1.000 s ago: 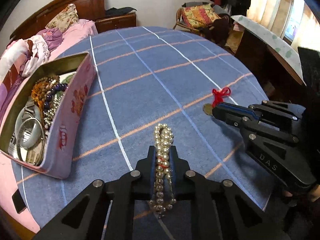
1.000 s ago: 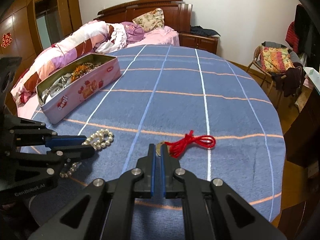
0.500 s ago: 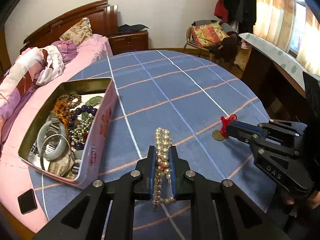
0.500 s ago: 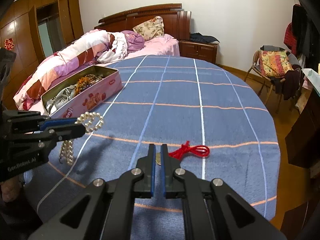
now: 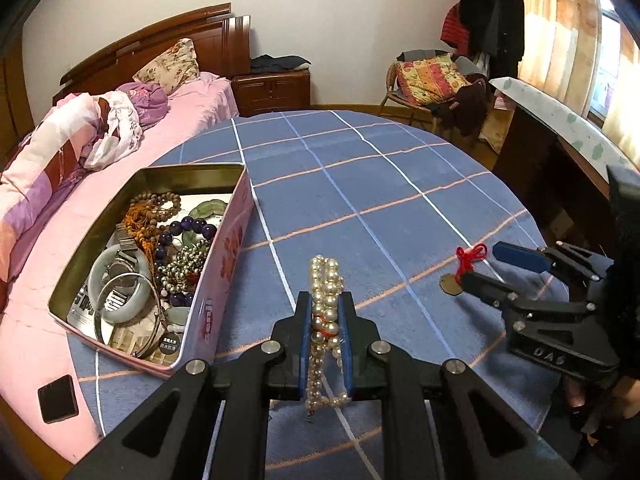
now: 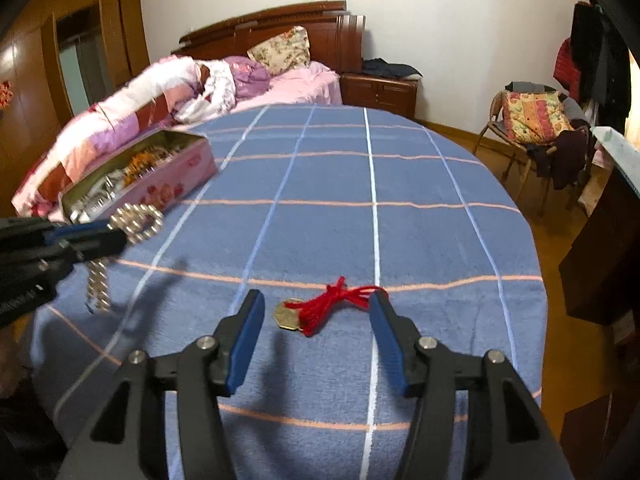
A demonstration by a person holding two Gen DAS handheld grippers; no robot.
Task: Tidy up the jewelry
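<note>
My left gripper is shut on a white pearl necklace, which hangs above the blue checked tablecloth; both ends dangle from the jaws. In the right wrist view the left gripper and the pearl necklace hover at the left, near the tin. My right gripper has its jaws opening. A red-cord pendant with a brass coin lies on the cloth between the blue pads, untouched. The pink tin at the left holds several bracelets and bead strings.
The round table's edge curves close on the right, with a dark wooden desk beyond it. A bed lies behind the tin. A small dark square object rests near the table's left edge. A chair stands at the far right.
The right gripper's jaws, shut beside the coin before, now stand apart around the pendant. The left gripper has lifted the pearl necklace off the cloth and tilted up.
</note>
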